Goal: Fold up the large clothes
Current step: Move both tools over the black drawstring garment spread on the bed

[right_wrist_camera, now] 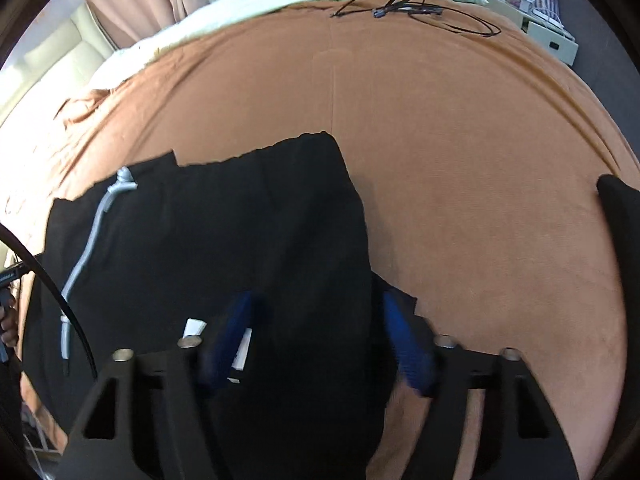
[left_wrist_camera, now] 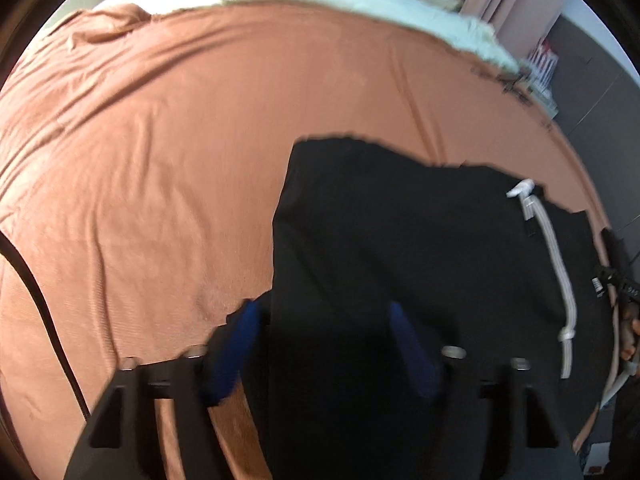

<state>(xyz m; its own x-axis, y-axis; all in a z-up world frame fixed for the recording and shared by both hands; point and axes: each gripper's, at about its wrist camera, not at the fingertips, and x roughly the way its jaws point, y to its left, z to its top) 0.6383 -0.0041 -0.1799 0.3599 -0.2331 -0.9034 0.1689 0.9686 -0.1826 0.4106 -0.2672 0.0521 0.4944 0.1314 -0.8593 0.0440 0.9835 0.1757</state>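
Two grippers work one black garment [left_wrist_camera: 400,240] spread on a bed under an orange cover [left_wrist_camera: 160,160]; the left gripper [left_wrist_camera: 324,344] straddles the cloth's left edge, one blue finger [left_wrist_camera: 232,356] outside on the cover, the other over the black fabric, jaws about half apart; whether the pads press the cloth I cannot tell, as the picture is blurred; the right gripper [right_wrist_camera: 320,340] mirrors it at the garment's right edge, its jaws also roughly half open with black cloth between them and a white label [right_wrist_camera: 244,348] beside its left finger [right_wrist_camera: 228,340]; grip again unclear. Beyond both grippers the garment lies flat, its pale drawstring [left_wrist_camera: 556,264] trailing down the side between them; taking the near corners in matching places would, I judge, let the near edge be carried over evenly for a fold. Some black cables [right_wrist_camera: 412,8] lie far ahead, well clear.
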